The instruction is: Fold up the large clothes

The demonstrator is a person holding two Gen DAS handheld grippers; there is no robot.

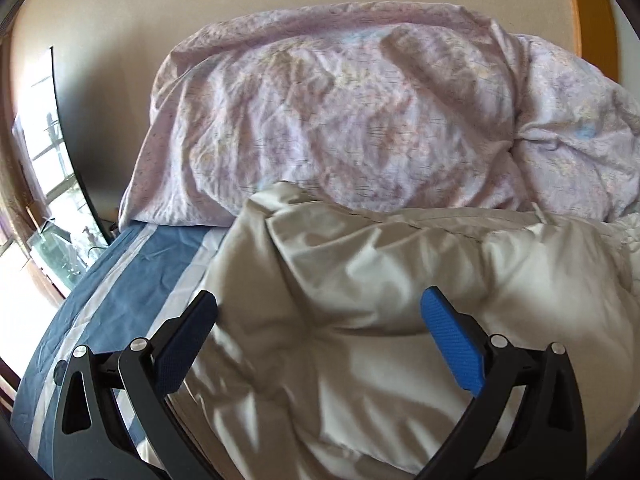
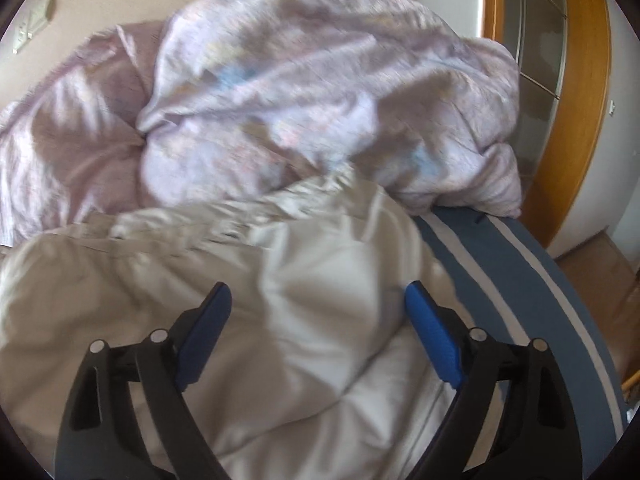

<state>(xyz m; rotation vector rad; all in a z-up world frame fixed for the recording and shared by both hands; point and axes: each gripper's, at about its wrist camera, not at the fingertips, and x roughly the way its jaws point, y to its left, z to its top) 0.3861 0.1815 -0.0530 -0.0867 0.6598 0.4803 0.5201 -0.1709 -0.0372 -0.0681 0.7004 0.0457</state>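
Bedding, left wrist view: left claw (image 1: 318, 310) with jaws wide apart, nothing clamped, over a cream padded garment (image 1: 360, 280) lying rumpled on the bed; blue-and-white striped bedsheet (image 1: 132, 276) at left, lilac floral duvet (image 1: 340, 112) heaped behind against the wall. Right wrist view, blurred: right claw (image 2: 318, 304) also spread wide and empty above the same cream padded garment (image 2: 280, 280); striped bedsheet (image 2: 500, 264) at right, lilac floral duvet (image 2: 320, 80) behind, wooden door frame (image 2: 580, 100) beyond.

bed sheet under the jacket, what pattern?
Blue with white stripes, the bed sheet shows best in the left wrist view.
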